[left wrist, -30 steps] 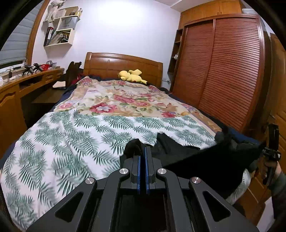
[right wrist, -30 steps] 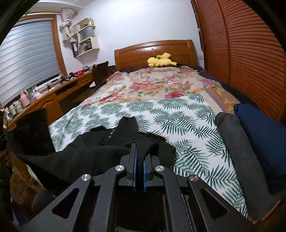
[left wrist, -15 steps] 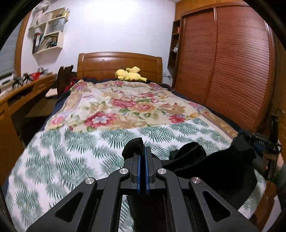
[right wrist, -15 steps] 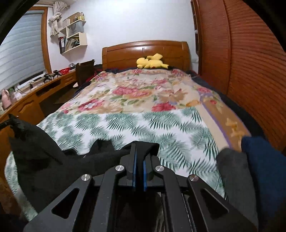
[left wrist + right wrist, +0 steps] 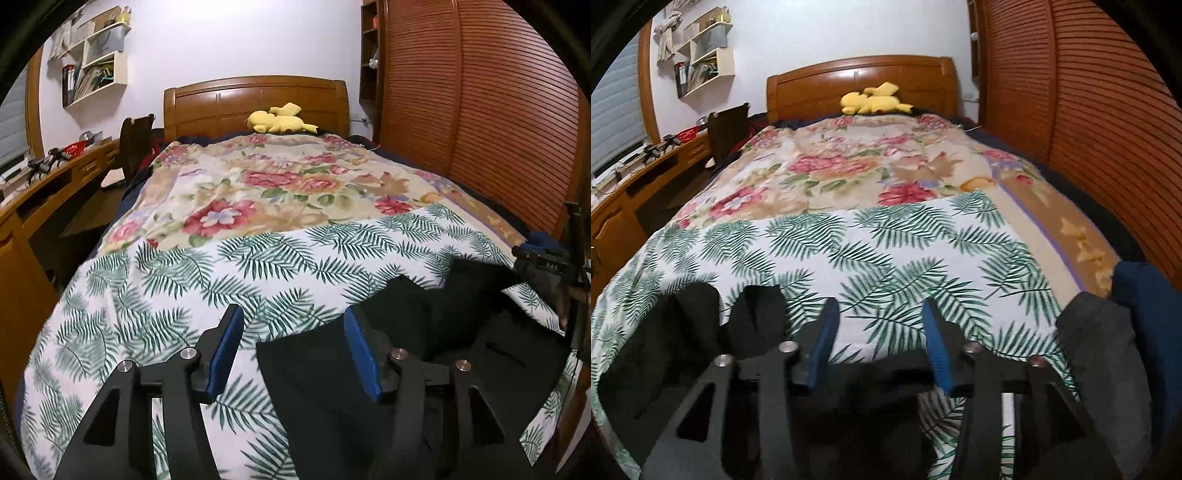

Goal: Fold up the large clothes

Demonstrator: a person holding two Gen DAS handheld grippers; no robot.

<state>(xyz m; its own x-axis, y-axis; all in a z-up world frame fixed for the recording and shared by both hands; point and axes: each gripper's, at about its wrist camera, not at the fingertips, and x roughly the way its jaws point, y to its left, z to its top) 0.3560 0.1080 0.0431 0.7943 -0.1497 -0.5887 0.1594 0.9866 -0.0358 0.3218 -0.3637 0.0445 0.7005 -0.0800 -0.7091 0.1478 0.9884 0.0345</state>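
Observation:
A black garment [image 5: 413, 332] lies spread on the leaf-print sheet [image 5: 184, 288] at the near end of the bed. My left gripper [image 5: 291, 352] hovers over the garment's left edge with its jaws opening; black cloth lies below and between the blue pads, which do not press on it. In the right wrist view the same black garment [image 5: 676, 332] lies to the left and under my right gripper [image 5: 879, 343]. That gripper's jaws are also opening, with only leaf-print sheet between its fingertips. The right gripper [image 5: 546, 266] also shows at the left view's right edge.
A folded grey garment [image 5: 1104, 354] and a dark blue one [image 5: 1148, 295] lie at the bed's near right corner. A floral blanket [image 5: 280, 181] covers the far half, with a yellow plush toy [image 5: 277, 120] by the headboard. Slatted wardrobe doors [image 5: 498, 110] stand right, a wooden desk [image 5: 33, 206] left.
Both grippers were shut on the black garment and carried it forward over the bed. Both jaws have now parted and the garment lies on the leaf-print sheet.

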